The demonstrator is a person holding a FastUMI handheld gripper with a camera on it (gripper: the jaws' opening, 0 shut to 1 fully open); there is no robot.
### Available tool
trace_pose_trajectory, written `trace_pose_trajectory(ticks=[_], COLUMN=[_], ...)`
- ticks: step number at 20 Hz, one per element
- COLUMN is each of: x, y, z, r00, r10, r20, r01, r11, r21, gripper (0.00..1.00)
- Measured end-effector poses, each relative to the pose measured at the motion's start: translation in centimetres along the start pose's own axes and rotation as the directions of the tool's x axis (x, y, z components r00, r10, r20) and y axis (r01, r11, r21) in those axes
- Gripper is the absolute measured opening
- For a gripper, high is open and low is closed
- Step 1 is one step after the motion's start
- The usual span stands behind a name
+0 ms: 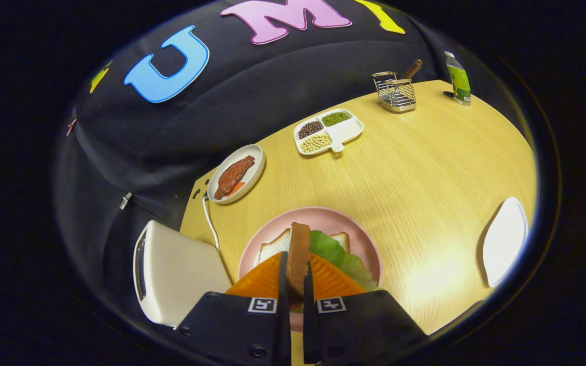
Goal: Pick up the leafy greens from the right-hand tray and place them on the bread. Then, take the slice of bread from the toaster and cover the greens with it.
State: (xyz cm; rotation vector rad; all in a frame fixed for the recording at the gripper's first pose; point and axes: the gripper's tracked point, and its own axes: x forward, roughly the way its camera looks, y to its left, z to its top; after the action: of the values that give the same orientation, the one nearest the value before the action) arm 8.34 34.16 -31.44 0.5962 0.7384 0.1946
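My gripper (296,272) is shut on a slice of bread (299,251), held edge-on and upright between both fingers. It hangs over the pink plate (323,216). On that plate lies another bread slice (275,246) with the leafy greens (341,256) spread on top, partly hidden by my fingers. The white toaster (173,272) stands just left of the plate, beside my left finger. The empty white tray (505,239) lies far off to the right.
A white oval dish with meat (235,174) sits beyond the toaster. A divided tray of beans (327,131), a wire rack (396,92) and a green carton (458,79) stand farther back on the wooden table (425,168). A white cable (210,223) runs by the toaster.
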Motion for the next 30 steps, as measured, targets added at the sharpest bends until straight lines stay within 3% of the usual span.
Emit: trace_pose_trajectory(ticks=[2,6,9,12,15,17,23,30], x=[0.1,0.5,0.1,-0.8,-2.7,-4.3,-11.1,-21.5], y=[-0.6,-2.1,-4.0,-4.7,-5.1,-4.8,-2.0,0.0], z=[0.2,0.4,0.7,2.0,3.9,5.6,11.3,17.2], r00=[1.0,0.999,0.995,0.993,0.993,0.991,0.964,0.884], r10=[-0.006,-0.046,-0.099,-0.114,-0.094,-0.058,0.091,0.267], r20=[-0.008,-0.018,-0.014,0.023,0.073,0.12,0.252,0.384], r01=[0.006,0.045,0.096,0.116,0.113,0.101,0.061,0.06], r11=[1.0,0.998,0.986,0.975,0.943,0.913,0.842,0.75], r21=[-0.013,-0.053,-0.134,-0.188,-0.314,-0.395,-0.536,-0.659], gripper=[0.17,0.36,0.57,0.68,0.87,0.93,1.0,0.97])
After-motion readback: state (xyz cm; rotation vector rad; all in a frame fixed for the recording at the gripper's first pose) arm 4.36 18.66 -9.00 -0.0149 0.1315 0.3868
